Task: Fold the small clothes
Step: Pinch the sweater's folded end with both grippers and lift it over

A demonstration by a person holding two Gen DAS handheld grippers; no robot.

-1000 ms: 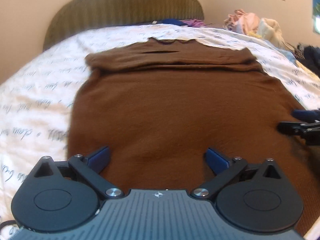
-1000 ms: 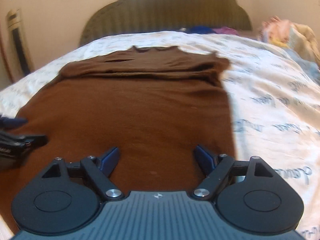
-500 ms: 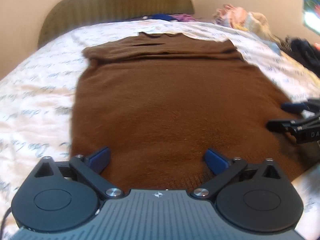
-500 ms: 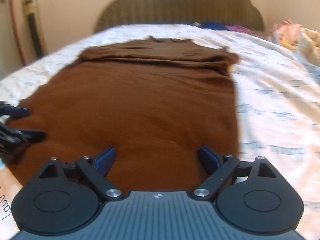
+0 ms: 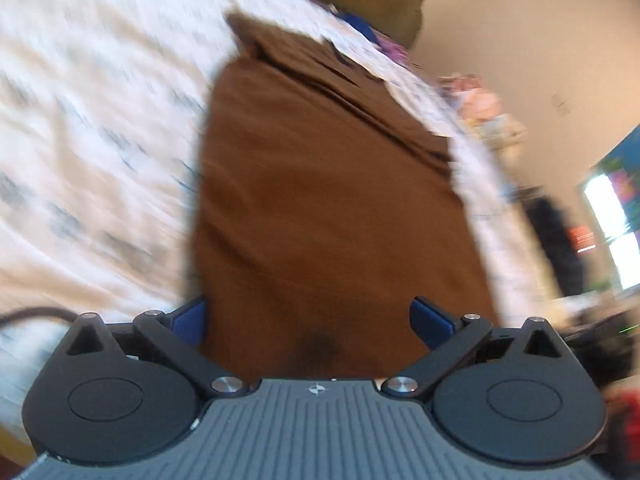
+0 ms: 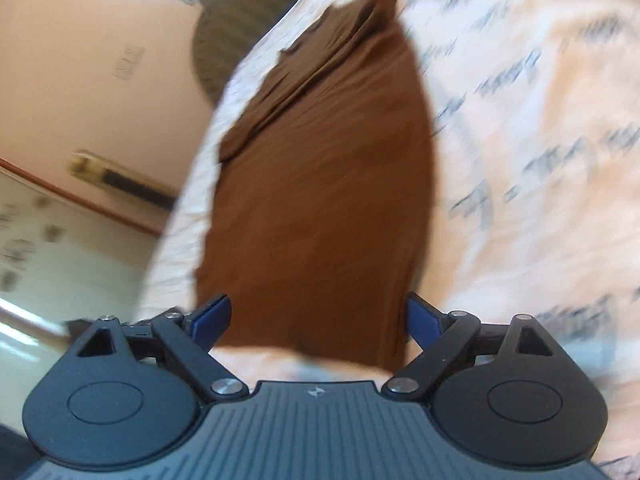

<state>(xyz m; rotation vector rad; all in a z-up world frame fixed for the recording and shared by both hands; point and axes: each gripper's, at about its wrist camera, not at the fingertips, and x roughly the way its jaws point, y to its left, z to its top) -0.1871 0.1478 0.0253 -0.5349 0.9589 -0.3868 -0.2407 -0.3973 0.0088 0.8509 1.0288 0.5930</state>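
Left gripper (image 5: 308, 316) rolled, angled down over bed; jaws spread wide, gripping nothing. Brown garment (image 5: 328, 200) flat on printed sheet (image 5: 92, 140), near hem between blue pads (image 5: 188, 320). Right gripper (image 6: 318, 316) likewise rolled, jaws wide, nothing pinched; garment's hem corner lies between its pads.

Both claws (image 5: 308, 320) (image 6: 318, 318) wide apart, tilted

Matt brown knit garment (image 5: 332, 200) lies on soft printed cotton-like bedsheet (image 5: 100, 140)
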